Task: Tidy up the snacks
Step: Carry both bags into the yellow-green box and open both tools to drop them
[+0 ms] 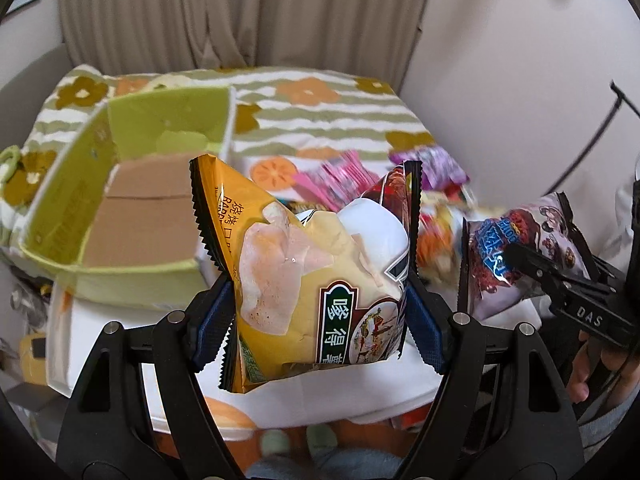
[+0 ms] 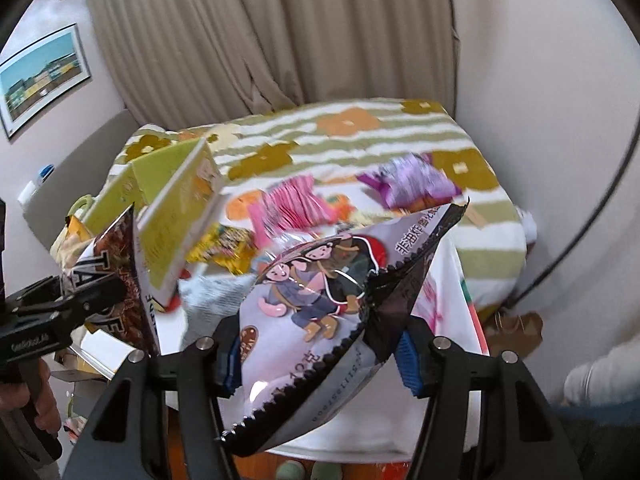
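The left gripper (image 1: 320, 312) clenches a yellow chip bag (image 1: 304, 280), lifted right of the green box (image 1: 132, 276), presumably its destination. The right gripper (image 2: 320, 356) grasps a white cartoon bag (image 2: 316, 312), likely box-bound too.

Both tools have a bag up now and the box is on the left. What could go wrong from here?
1. The right tool holds the white bag crumpled near one end, so it may twist or slip.
2. The yellow bag bulges between the left tool's pads and could squirm out.
3. The green box has tall walls; a low swing could snag a bag on its rim.
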A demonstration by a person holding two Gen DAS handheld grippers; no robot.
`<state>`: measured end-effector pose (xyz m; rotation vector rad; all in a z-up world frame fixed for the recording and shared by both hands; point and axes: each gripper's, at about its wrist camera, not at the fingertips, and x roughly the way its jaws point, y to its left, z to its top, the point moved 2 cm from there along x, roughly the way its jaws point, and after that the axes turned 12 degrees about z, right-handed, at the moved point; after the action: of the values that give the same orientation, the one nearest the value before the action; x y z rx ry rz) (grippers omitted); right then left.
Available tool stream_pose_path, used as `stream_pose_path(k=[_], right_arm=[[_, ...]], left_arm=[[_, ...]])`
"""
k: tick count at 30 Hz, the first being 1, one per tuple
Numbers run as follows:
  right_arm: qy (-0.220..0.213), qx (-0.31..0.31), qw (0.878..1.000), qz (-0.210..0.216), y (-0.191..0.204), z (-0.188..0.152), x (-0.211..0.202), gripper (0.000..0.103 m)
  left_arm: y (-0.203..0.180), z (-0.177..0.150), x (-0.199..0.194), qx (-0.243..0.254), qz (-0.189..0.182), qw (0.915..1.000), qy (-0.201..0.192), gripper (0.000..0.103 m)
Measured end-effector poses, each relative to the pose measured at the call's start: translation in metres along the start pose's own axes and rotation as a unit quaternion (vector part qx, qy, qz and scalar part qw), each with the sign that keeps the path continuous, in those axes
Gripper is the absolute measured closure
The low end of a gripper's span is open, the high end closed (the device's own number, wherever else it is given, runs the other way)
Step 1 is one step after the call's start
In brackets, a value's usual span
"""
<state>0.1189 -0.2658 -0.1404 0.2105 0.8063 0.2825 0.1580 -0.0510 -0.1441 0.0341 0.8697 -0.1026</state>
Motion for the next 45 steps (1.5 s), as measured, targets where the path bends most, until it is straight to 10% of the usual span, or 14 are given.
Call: stream_pose_path(k=[24, 31, 45], right_arm=[[-0.005, -0.082, 0.994, 0.07, 0.197, 0.113, 0.128, 0.048], [0.031, -0.073, 0.995, 0.058, 0.226, 0.118, 0.18, 0.048], [0.076, -0.093, 0.992, 0.044, 0.241, 0.117, 0.211, 0.047]], left_arm=[[0.227, 0.106, 0.065, -0.016, 0.066, 0.9973, 0.029, 0.028], [0.253, 0.12, 0.102, 0.016, 0.066, 0.9966, 0.047, 0.001], [0.282, 0.102, 0.099, -0.009, 0.055, 0.9964, 0.063, 0.001]])
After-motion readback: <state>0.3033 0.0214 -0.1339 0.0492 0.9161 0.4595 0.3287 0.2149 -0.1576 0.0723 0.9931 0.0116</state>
